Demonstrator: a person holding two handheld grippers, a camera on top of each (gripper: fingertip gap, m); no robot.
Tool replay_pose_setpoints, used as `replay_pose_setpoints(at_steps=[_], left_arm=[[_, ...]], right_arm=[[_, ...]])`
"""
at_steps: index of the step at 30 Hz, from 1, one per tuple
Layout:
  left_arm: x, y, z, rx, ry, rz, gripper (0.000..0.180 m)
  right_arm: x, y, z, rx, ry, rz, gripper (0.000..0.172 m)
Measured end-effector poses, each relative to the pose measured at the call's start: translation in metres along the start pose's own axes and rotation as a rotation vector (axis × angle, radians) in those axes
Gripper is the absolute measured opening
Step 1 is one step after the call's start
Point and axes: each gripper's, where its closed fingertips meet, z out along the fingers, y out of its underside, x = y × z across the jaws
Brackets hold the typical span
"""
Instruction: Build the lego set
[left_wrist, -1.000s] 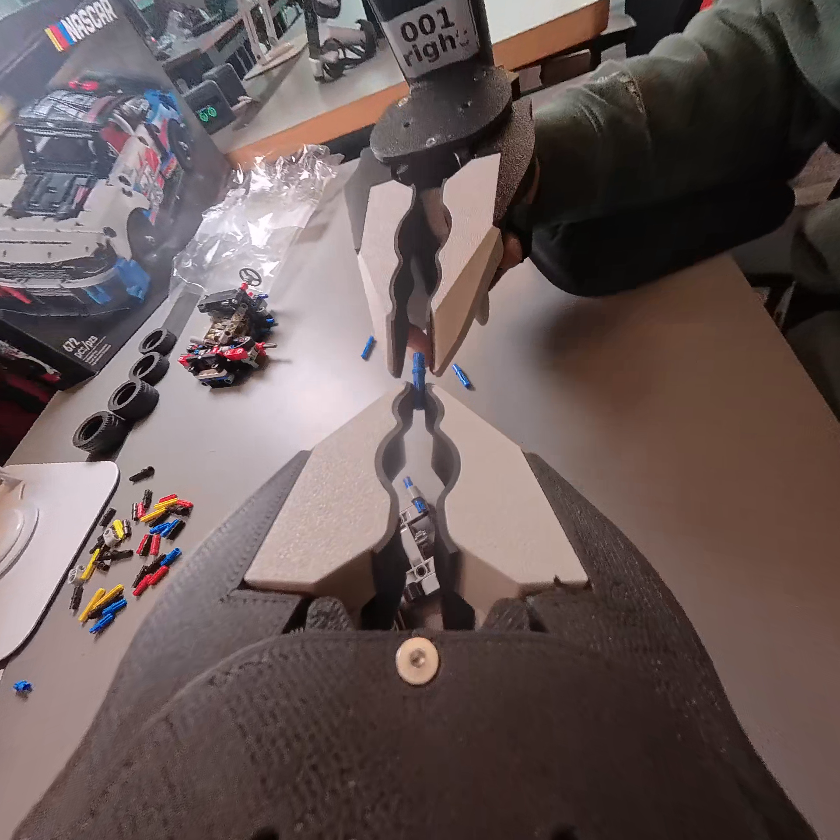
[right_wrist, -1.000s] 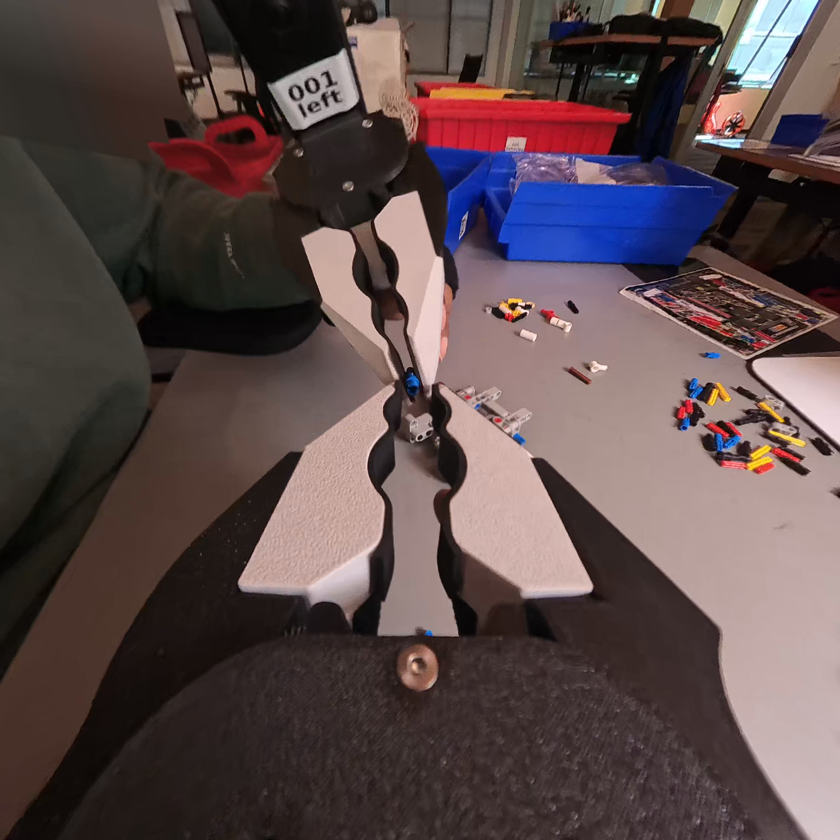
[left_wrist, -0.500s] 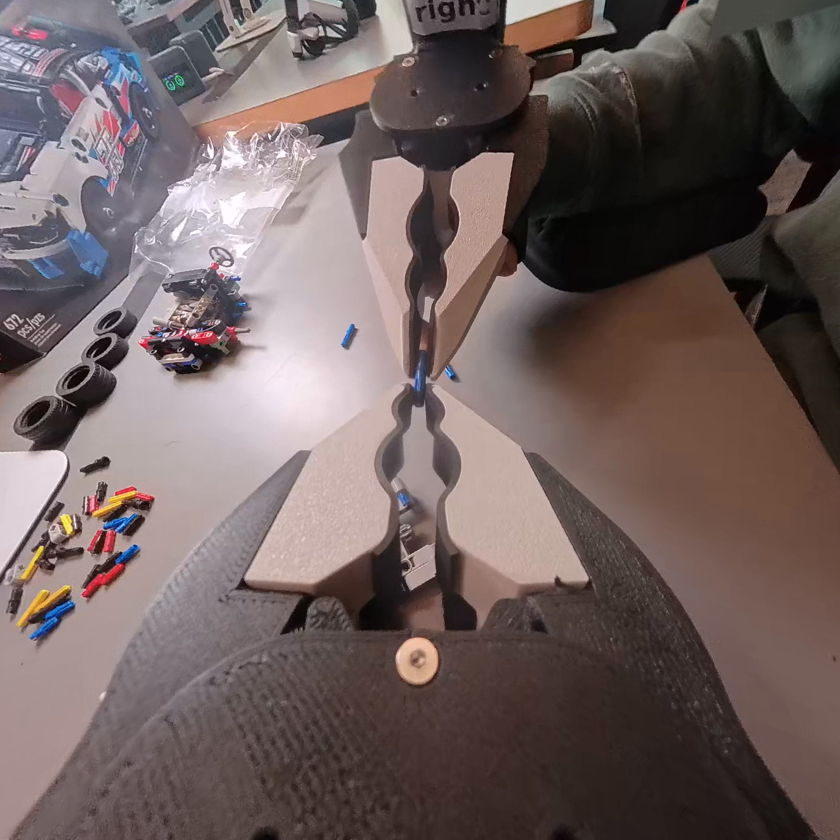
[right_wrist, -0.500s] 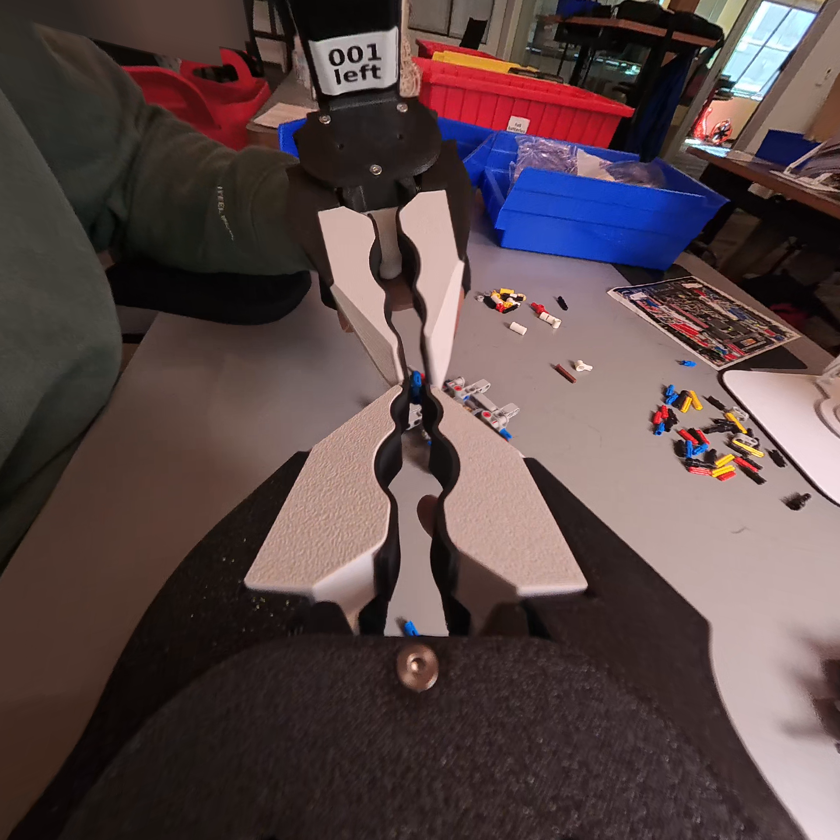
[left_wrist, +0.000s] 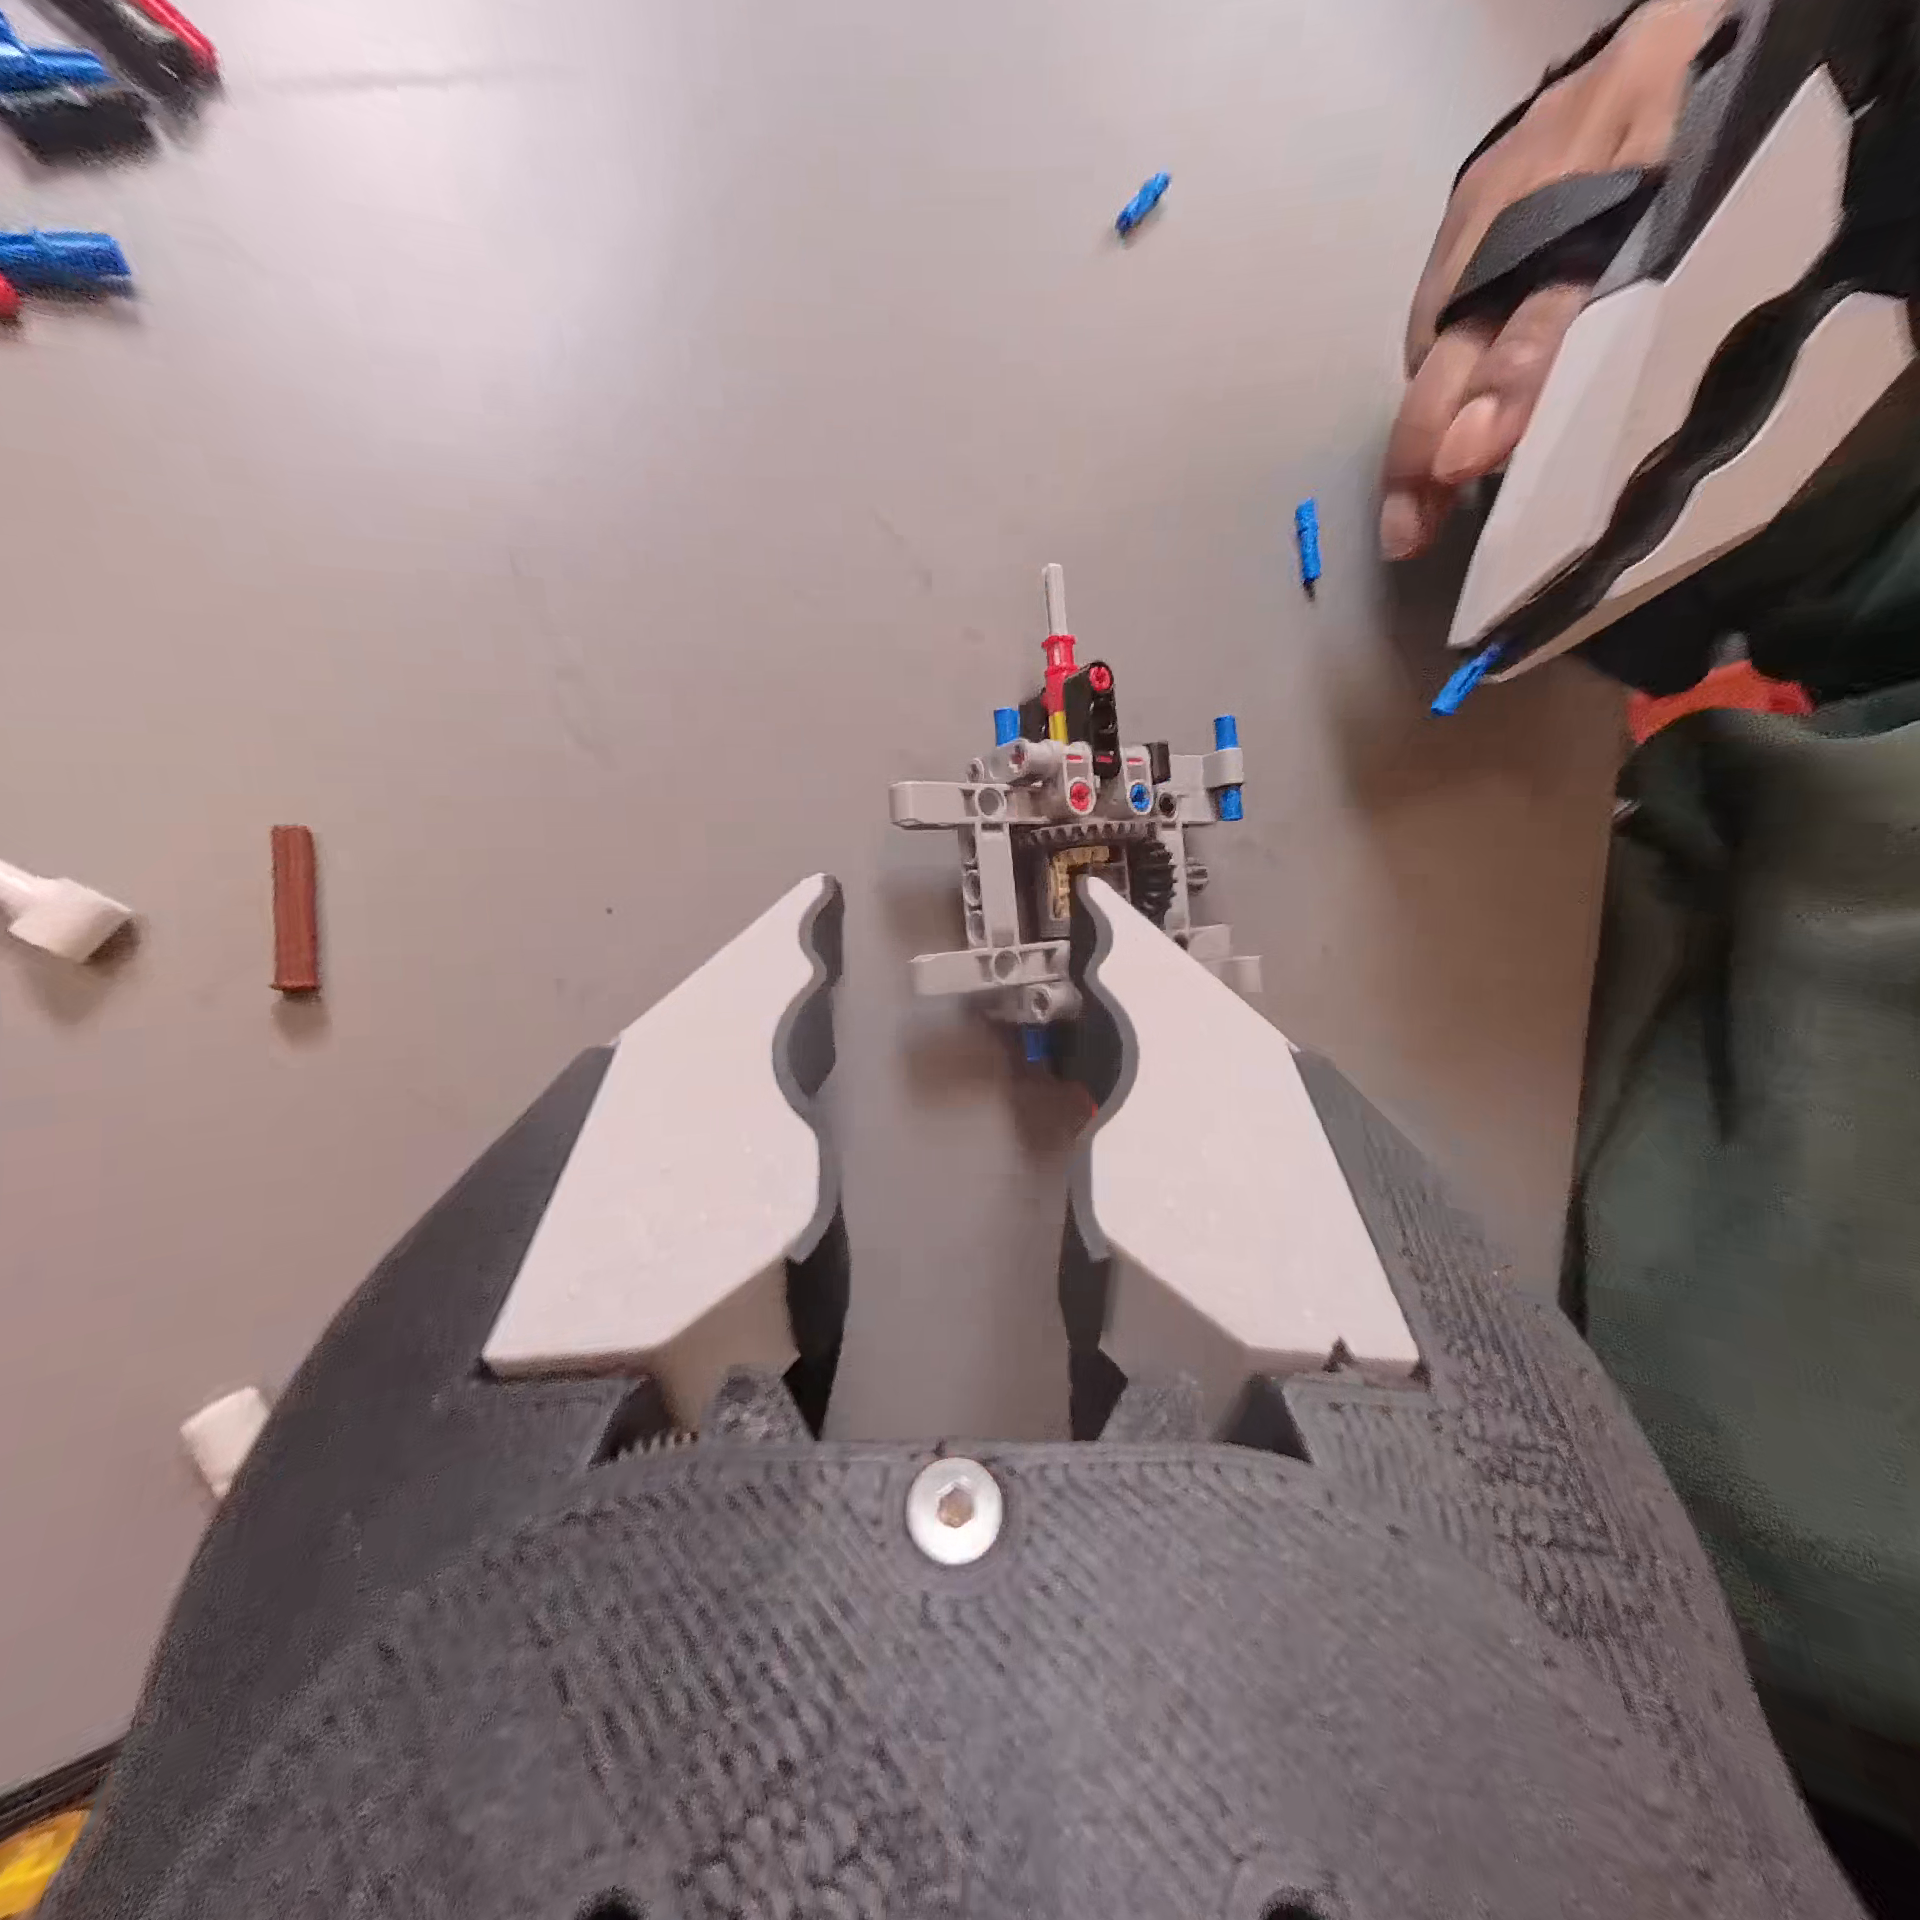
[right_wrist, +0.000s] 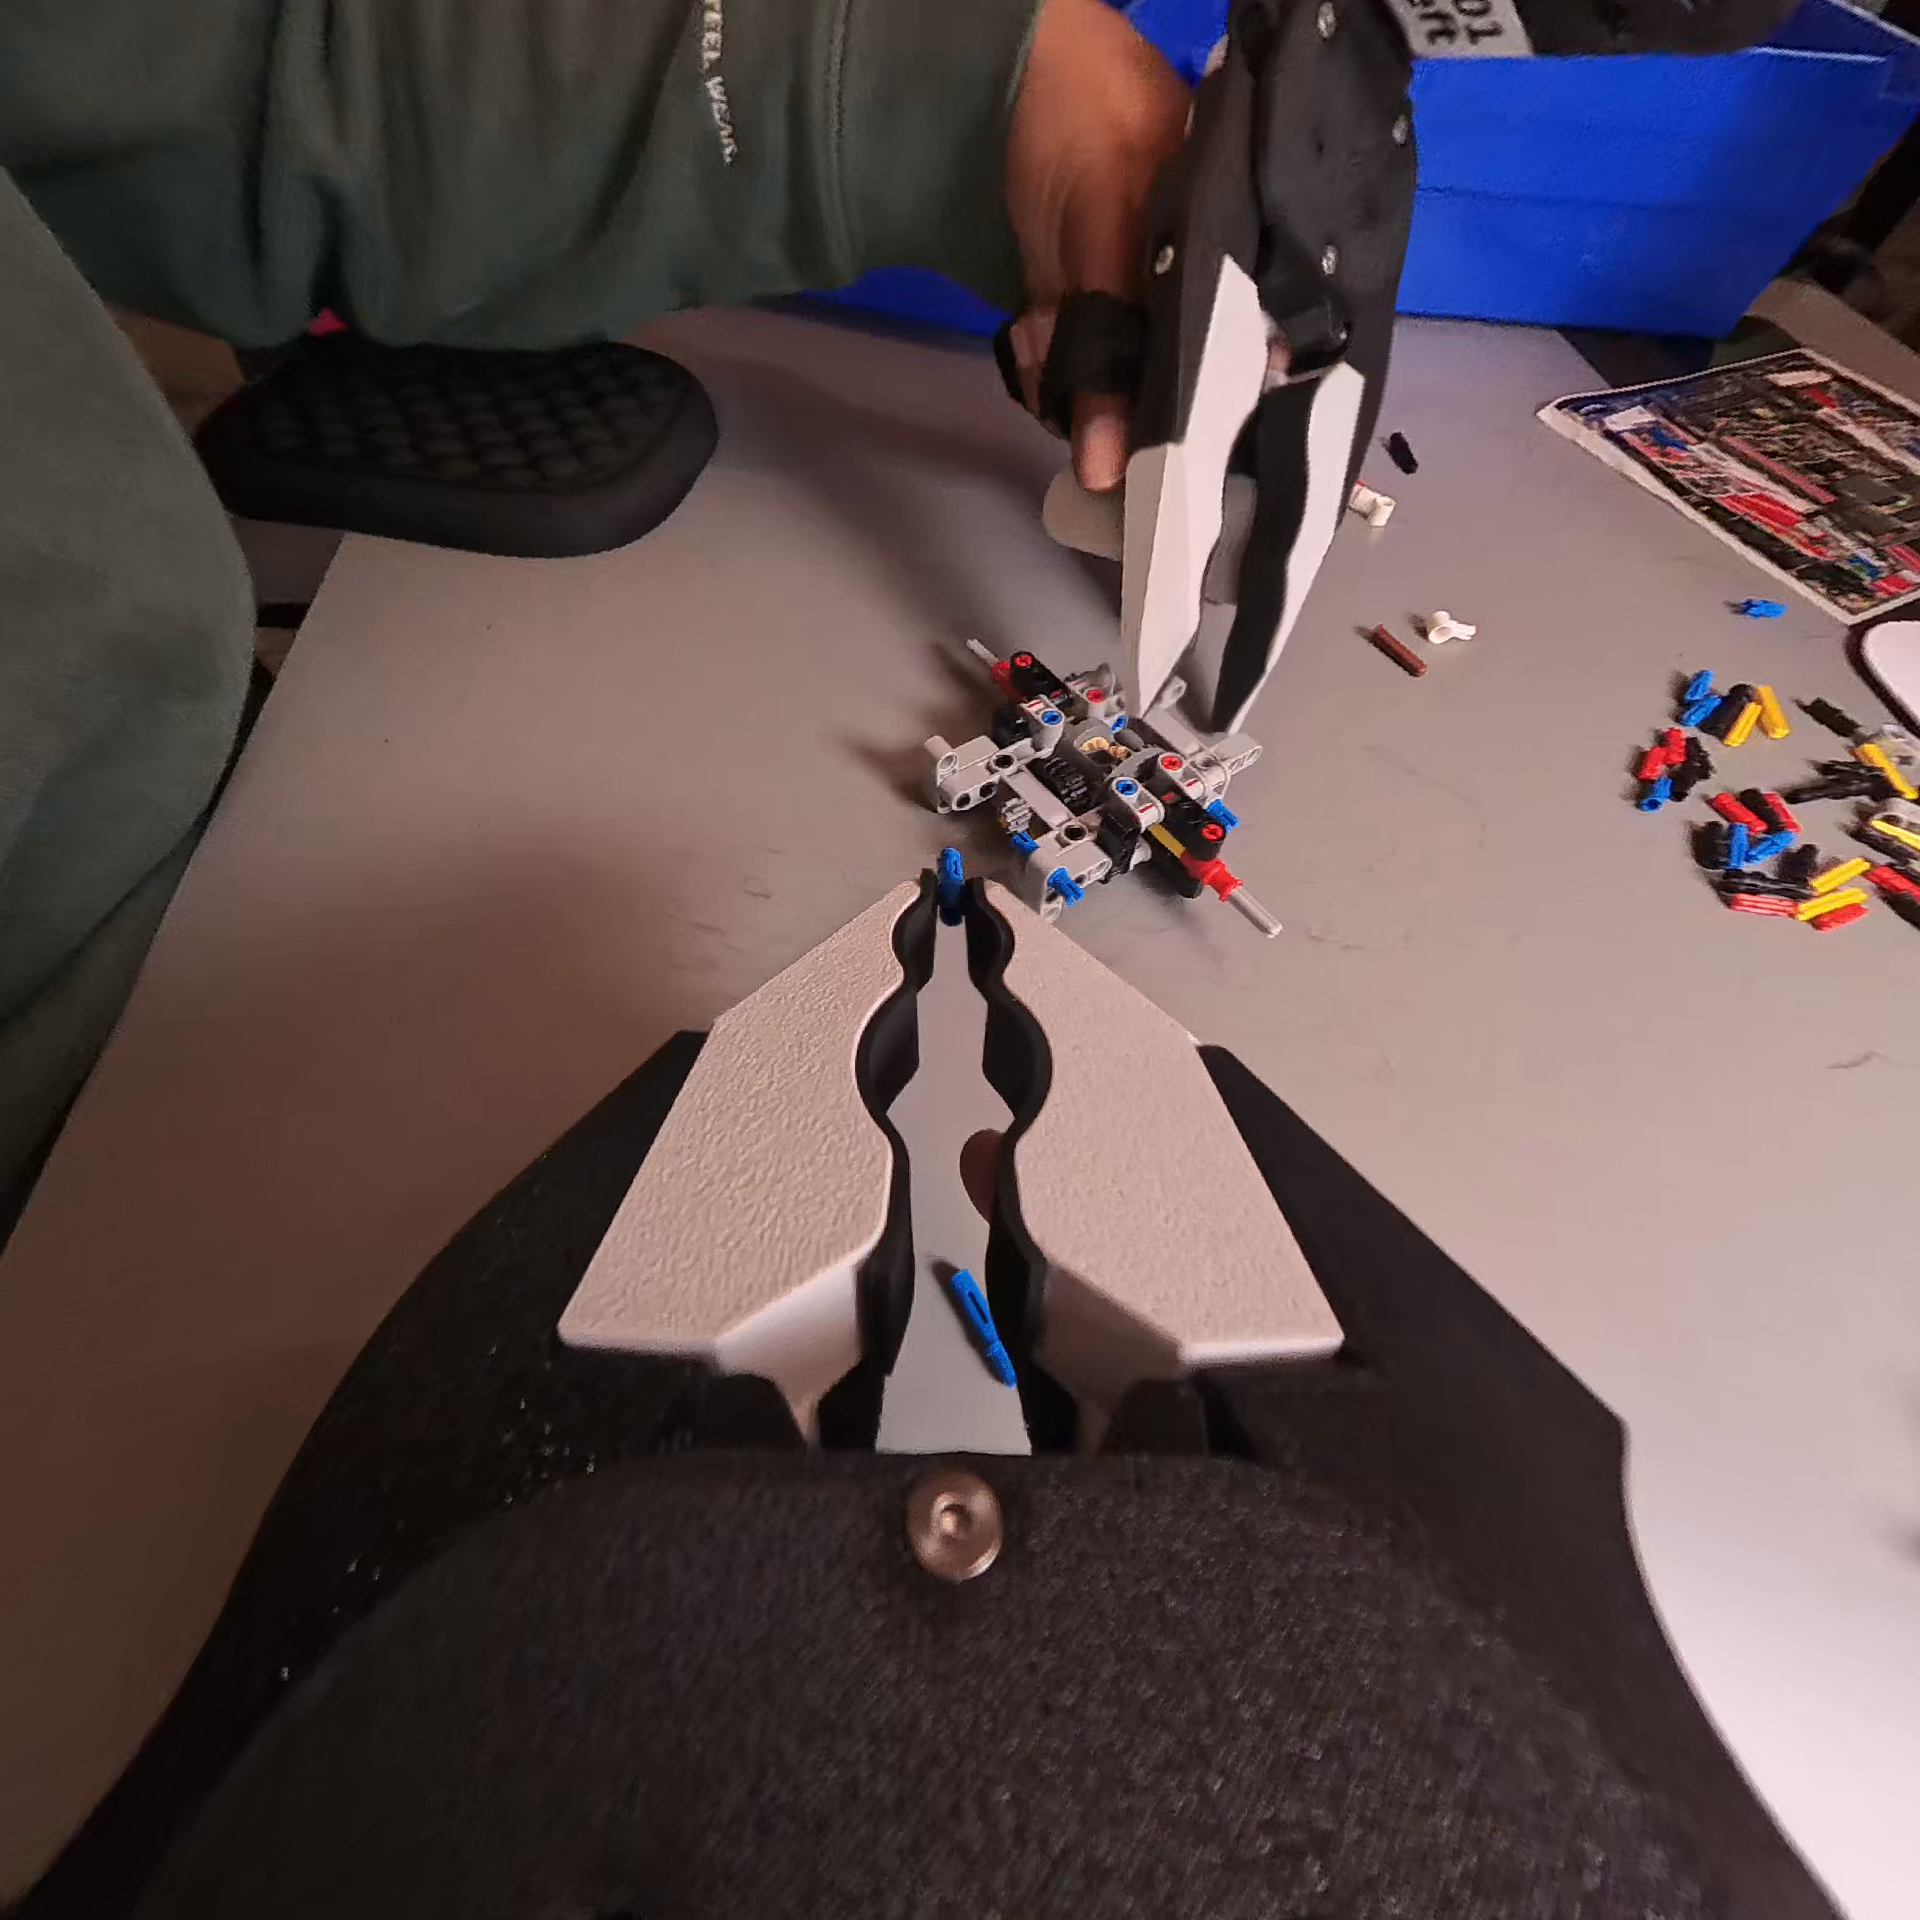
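My left gripper (left_wrist: 956, 904) is open and points down at a small grey brick assembly with gears and red and blue pins (left_wrist: 1081, 831) on the grey table (left_wrist: 623, 520). Its right fingertip (left_wrist: 1091, 904) overlaps the assembly's frame. I cannot tell if it touches. The right wrist view shows the same gripper (right_wrist: 1205, 717) open, with its tips at the assembly's far side (right_wrist: 1091, 779). My right gripper (right_wrist: 948, 896) is shut on a small blue pin (right_wrist: 949, 873) that sticks out of its tips, just in front of the assembly. It also shows in the left wrist view (left_wrist: 1481, 655), where the pin (left_wrist: 1463, 681) is clamped at its tips.
Loose blue pins (left_wrist: 1143, 203) (left_wrist: 1307, 540), a brown axle piece (left_wrist: 293, 909) and white pieces (left_wrist: 57, 914) lie on the table. A pile of coloured pins (right_wrist: 1766, 810), a printed booklet (right_wrist: 1766, 468) and a blue bin (right_wrist: 1610, 208) are at the right. Another blue pin (right_wrist: 982, 1325) lies under my right gripper.
Both grippers pinched the blue pin tip to tip. My left gripper has let go, opened and swung down over the grey assembly. My right gripper keeps the pin and has drawn back.
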Motion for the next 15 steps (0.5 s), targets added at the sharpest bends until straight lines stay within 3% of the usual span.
replay_pose_setpoints(at_steps=[6, 9, 12, 15], left_arm=[[0.002, 0.006, 0.012, -0.161, -0.036, 0.066, 0.014], [0.005, 0.002, 0.017, -0.145, -0.046, 0.106, 0.008], [0.005, -0.016, 0.012, 0.006, -0.108, 0.144, 0.008], [0.015, -0.045, -0.003, 0.292, -0.152, 0.160, 0.008]], right_arm=[[-0.003, -0.001, 0.000, 0.008, -0.014, 0.004, 0.004], [0.000, -0.002, -0.001, 0.012, 0.008, 0.010, 0.004], [0.010, -0.003, -0.003, 0.024, 0.058, 0.052, 0.004], [0.018, -0.010, -0.006, 0.076, 0.089, 0.133, 0.004]])
